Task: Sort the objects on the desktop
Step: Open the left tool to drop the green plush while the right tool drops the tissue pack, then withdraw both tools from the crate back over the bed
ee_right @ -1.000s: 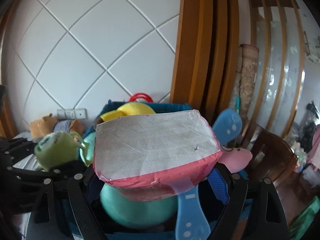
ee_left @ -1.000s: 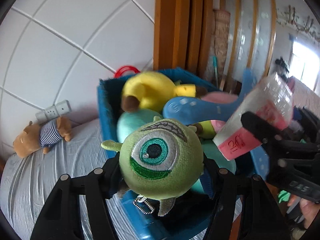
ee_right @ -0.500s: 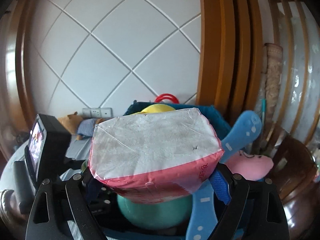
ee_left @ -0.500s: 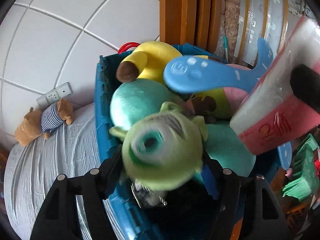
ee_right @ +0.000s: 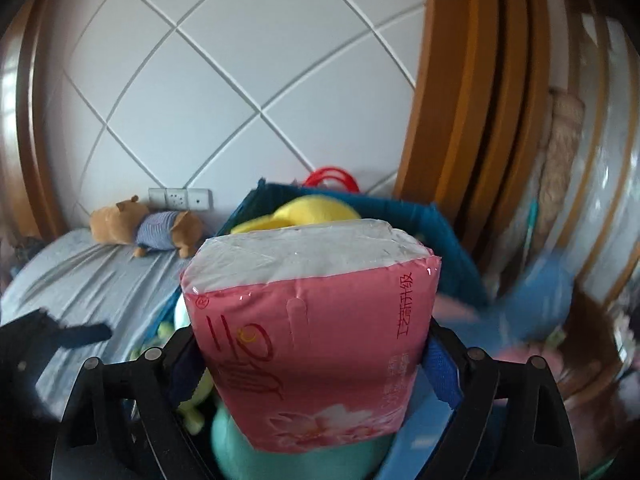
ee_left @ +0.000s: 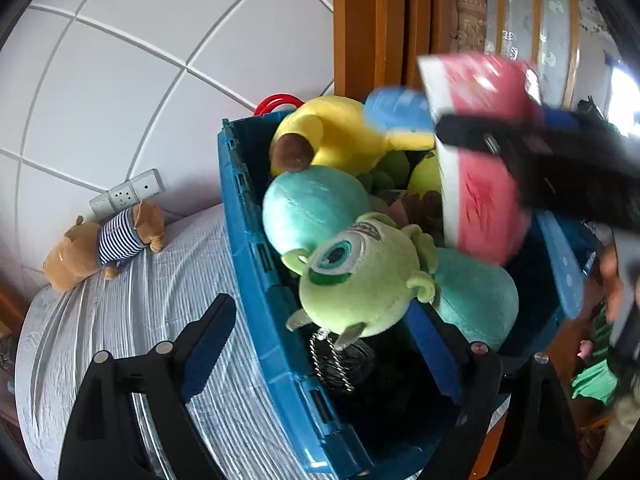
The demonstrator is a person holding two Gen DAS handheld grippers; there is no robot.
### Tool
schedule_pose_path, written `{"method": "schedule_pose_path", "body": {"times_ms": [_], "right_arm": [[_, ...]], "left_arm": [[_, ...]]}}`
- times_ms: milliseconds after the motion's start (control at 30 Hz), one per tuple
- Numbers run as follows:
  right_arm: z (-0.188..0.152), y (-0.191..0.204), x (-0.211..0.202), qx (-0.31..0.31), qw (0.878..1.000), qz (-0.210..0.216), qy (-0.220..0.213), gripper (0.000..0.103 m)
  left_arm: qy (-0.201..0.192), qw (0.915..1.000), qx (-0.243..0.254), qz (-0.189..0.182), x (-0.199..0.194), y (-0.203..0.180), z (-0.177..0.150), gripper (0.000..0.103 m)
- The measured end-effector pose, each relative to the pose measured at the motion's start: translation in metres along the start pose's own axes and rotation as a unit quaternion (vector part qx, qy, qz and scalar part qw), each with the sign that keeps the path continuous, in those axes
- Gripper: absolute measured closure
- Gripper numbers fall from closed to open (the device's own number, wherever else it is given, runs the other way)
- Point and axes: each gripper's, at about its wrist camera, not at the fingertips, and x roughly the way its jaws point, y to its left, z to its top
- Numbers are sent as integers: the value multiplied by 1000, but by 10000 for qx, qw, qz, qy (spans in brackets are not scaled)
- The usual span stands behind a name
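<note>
A green one-eyed plush lies in the blue basket on top of a teal plush, free of my fingers. My left gripper hangs open just over the basket's near rim. In the left wrist view the pink tissue pack is blurred above the basket's right side, held by the right gripper. From the right wrist, my right gripper is shut on that tissue pack, its white end facing forward. The basket sits behind and below the pack.
The basket also holds a yellow plush and a blue plush. A brown plush dog in a striped shirt lies on the grey bedsheet by a wall socket. A wooden door frame stands behind.
My left gripper has opened and the green plush has dropped from it into the basket. The right gripper has swung the tissue pack higher over the basket.
</note>
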Motion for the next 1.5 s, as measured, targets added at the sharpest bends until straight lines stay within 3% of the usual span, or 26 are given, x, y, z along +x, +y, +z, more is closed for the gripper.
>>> {"method": "schedule_pose_path", "body": {"times_ms": [133, 200, 300, 533, 733, 1067, 1500], "right_arm": [[12, 7, 37, -334, 9983, -23, 480, 10], [9, 9, 60, -465, 9956, -48, 814, 4], [-2, 3, 63, -318, 9964, -29, 786, 1], [7, -20, -7, 214, 9996, -20, -160, 1], [-8, -27, -60, 532, 9971, -246, -489, 1], [-58, -22, -113, 938, 9938, -404, -431, 0], [-100, -15, -152, 969, 9942, -275, -371, 0]], "left_arm": [[-18, 10000, 29, 5, 1, -1, 6, 11], [-60, 10000, 22, 40, 0, -1, 9, 8], [-138, 9999, -44, 48, -2, 4, 11, 7], [-188, 9997, -148, 93, -8, 6, 13, 6], [-342, 9992, -166, 81, -25, -1, 8, 6], [-457, 9989, 34, -82, -57, -11, -22, 6], [-551, 9977, -294, 268, -91, -33, -50, 6]]}}
